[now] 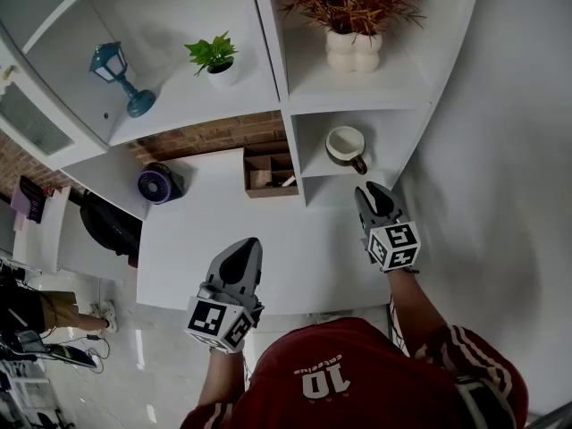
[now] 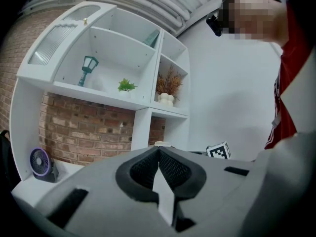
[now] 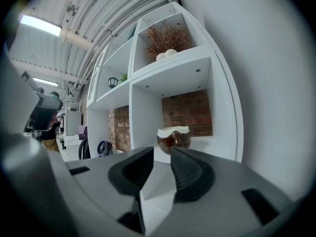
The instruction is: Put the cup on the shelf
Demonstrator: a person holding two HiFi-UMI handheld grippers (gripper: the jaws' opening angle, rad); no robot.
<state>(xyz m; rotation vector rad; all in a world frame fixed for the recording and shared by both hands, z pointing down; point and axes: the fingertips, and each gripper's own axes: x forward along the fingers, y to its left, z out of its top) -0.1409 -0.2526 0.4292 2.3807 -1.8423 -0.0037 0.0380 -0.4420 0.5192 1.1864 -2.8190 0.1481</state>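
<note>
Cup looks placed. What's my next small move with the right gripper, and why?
Probably draw the right gripper straight back: the cup stands in the lower shelf compartment, and the jaws are apart, empty, just short of it.

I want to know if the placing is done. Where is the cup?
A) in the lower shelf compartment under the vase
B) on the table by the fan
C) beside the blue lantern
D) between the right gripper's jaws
A: the cup stands in that compartment, clear of the open right gripper.
</note>
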